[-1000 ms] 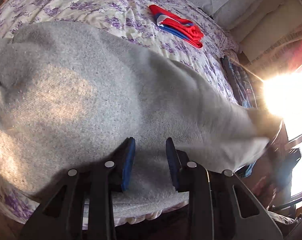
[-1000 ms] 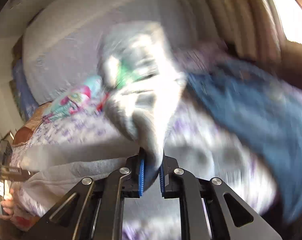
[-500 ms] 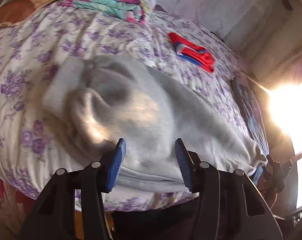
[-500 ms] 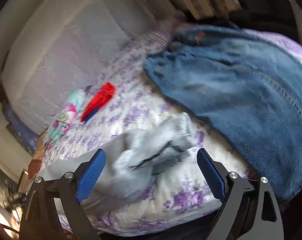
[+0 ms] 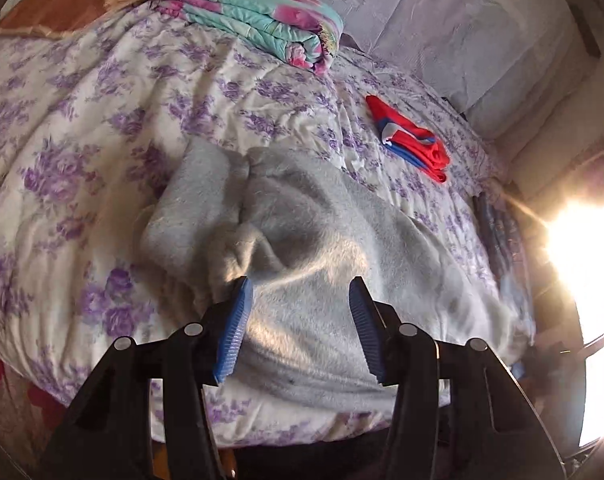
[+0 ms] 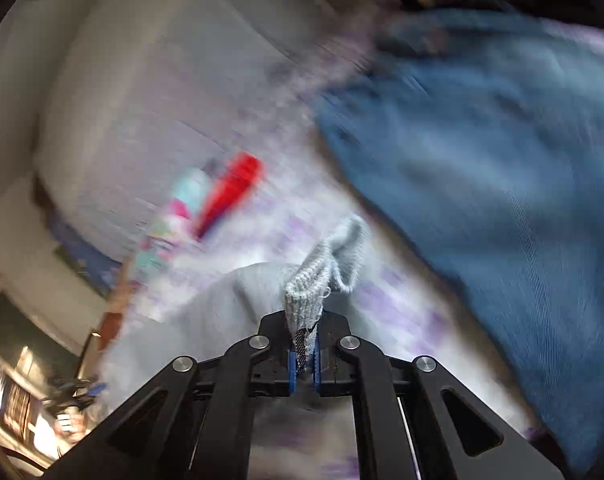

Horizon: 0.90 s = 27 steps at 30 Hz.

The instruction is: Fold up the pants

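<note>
Lying rumpled across the near edge of the floral bedspread, the grey pants bunch up toward its middle. Your left gripper hangs over them with fingers spread wide, holding nothing. Your right gripper has its fingers pinched on the pants' ribbed cuff. Beyond the pants lie a red garment and a folded quilt; blue jeans lie beside the cuff.
</note>
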Tool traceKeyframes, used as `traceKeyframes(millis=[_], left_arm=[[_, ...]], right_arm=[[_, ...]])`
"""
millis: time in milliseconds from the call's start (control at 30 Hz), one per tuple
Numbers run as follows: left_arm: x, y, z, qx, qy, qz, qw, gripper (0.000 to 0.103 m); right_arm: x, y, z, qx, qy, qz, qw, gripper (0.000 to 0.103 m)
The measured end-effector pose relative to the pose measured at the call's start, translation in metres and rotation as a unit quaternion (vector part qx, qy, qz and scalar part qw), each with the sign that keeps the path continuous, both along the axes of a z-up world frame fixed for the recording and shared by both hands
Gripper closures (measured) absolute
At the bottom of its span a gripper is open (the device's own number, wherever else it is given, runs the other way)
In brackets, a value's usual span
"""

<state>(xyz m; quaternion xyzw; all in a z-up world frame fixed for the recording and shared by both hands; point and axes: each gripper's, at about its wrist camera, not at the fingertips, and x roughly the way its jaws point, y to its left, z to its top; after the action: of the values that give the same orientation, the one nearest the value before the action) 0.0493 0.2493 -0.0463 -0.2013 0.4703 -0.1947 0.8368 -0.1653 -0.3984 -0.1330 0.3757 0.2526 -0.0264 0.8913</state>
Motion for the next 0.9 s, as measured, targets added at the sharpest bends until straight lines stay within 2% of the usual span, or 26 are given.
traceKeyframes(millis=[33, 133, 233, 300, 367, 433, 467, 533, 567, 600, 667, 733, 800, 833, 900], left_arm=[[-0.005, 0.003, 0.001, -0.005, 0.001, -0.002, 1.0000, 0.054], [-0.022, -0.001, 0.007, 0.022, -0.001, -0.006, 0.9997, 0.052], [-0.032, -0.005, 0.007, 0.055, 0.008, 0.003, 0.9985, 0.047], [-0.031, -0.007, 0.001, 0.031, 0.012, -0.001, 0.9994, 0.045], [-0.023, -0.016, -0.008, 0.027, 0.020, -0.005, 0.9994, 0.045], [-0.012, -0.026, -0.019, 0.045, 0.024, -0.005, 0.9987, 0.046], [-0.007, -0.026, -0.025, 0.059, 0.025, 0.012, 0.9979, 0.061], [-0.002, -0.015, -0.028, 0.060, 0.030, 0.039, 0.9970, 0.089], [-0.002, -0.004, -0.026, 0.044, 0.031, 0.049, 0.9973, 0.092], [-0.005, 0.004, -0.023, 0.051, 0.024, 0.062, 0.9965, 0.092], [-0.012, 0.006, -0.022, 0.092, 0.014, 0.067, 0.9934, 0.092], [-0.016, 0.004, -0.029, 0.111, 0.019, 0.069, 0.9912, 0.089], [-0.022, 0.003, -0.032, 0.126, 0.011, 0.074, 0.9892, 0.086], [-0.023, 0.007, -0.031, 0.124, 0.012, 0.082, 0.9888, 0.082], [-0.024, 0.013, -0.029, 0.116, 0.021, 0.083, 0.9895, 0.079]], right_arm=[[-0.004, -0.002, -0.010, 0.013, -0.010, 0.001, 1.000, 0.096], [-0.010, 0.004, -0.005, 0.000, -0.030, 0.000, 1.000, 0.095], [-0.005, 0.007, -0.005, -0.016, -0.022, 0.000, 1.000, 0.094], [-0.003, 0.009, -0.006, -0.014, -0.024, 0.003, 1.000, 0.094], [-0.003, 0.007, -0.006, -0.011, -0.026, 0.004, 1.000, 0.093], [-0.001, 0.000, -0.008, -0.009, -0.026, 0.004, 1.000, 0.093], [-0.001, 0.000, -0.009, -0.010, -0.026, 0.005, 1.000, 0.093], [-0.002, 0.000, -0.009, -0.012, -0.025, 0.006, 1.000, 0.093], [-0.002, 0.000, -0.008, -0.012, -0.026, 0.007, 1.000, 0.093], [-0.005, 0.001, -0.007, -0.014, -0.027, 0.009, 1.000, 0.093], [-0.008, 0.003, -0.008, -0.018, -0.025, 0.015, 0.999, 0.093], [-0.010, 0.002, -0.013, -0.020, -0.019, 0.017, 0.999, 0.092], [-0.012, 0.004, -0.012, -0.033, -0.016, 0.022, 0.999, 0.086], [-0.013, 0.006, -0.009, -0.046, -0.011, 0.024, 0.999, 0.083], [-0.023, 0.006, 0.003, -0.086, 0.005, 0.009, 0.996, 0.062]])
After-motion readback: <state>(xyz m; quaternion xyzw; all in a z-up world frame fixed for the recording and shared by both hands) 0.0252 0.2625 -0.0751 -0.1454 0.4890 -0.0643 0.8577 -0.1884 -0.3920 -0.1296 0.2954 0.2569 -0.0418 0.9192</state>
